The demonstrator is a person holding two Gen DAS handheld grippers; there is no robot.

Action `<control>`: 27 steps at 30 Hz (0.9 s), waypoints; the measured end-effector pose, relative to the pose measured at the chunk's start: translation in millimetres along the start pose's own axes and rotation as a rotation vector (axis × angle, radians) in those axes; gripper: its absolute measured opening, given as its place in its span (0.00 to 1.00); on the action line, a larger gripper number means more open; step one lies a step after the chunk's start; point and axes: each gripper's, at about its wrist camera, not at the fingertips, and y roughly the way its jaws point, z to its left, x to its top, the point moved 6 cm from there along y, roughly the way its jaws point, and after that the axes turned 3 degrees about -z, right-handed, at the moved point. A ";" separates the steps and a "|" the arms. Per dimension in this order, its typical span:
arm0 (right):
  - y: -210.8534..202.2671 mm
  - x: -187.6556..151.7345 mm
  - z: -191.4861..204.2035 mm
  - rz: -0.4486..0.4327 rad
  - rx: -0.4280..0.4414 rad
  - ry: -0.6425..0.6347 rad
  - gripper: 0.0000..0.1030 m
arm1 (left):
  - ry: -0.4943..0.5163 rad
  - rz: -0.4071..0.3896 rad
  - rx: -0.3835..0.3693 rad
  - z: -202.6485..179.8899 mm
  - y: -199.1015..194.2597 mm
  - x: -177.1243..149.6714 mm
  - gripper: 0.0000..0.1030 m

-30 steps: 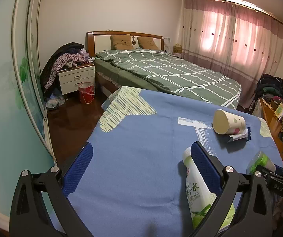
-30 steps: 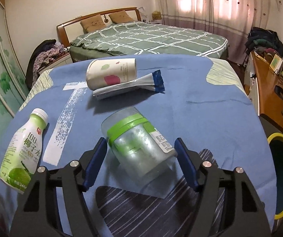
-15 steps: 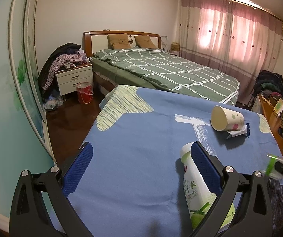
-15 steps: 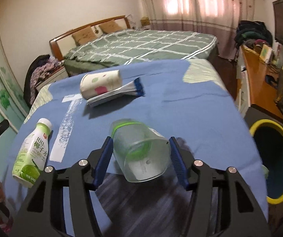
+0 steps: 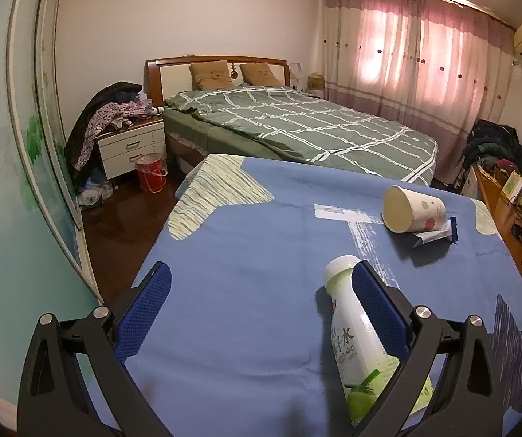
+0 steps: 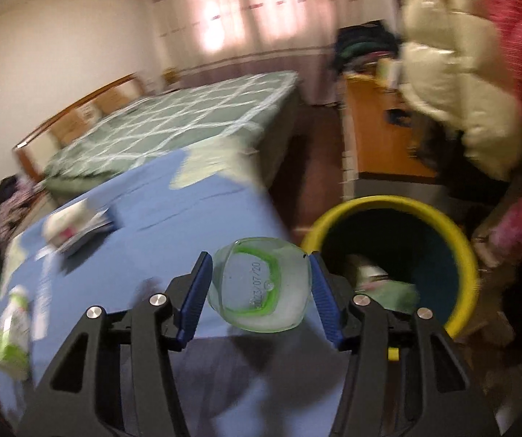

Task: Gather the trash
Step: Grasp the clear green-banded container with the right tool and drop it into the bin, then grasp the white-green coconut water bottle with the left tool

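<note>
The right claw [image 6: 261, 286] is squeezing a clear plastic cup [image 6: 259, 287] with a green band, both blue pads pressed on its sides, cup bottom facing the camera. It's hanging off the table [image 6: 122, 225] edge, right beside the yellow-rimmed bin [image 6: 466, 255], not quite over the opening yet.

If I were doing this, I'd be keeping the squeeze gentle since that thin cup looks like it's crushing or popping out easily, and I'd be getting fully over the dark opening before letting go. There's some trash sitting in the bin.

The view is blurry, so the hand is probably swinging fast, tilted toward the bin.

The left claw [image 5: 261, 309] is gaping wide, holding nothing, hovering low over the table with the green-label bottle [image 5: 355, 331] lying by its right pad. The paper cup [image 5: 413, 209] and blue wrapper [image 5: 434, 235] are lying farther out.
</note>
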 end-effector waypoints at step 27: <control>11.3 2.5 -38.3 -0.109 -0.184 0.036 0.71 | 0.123 0.077 -0.088 -72.1 -38.3 -48.6 0.95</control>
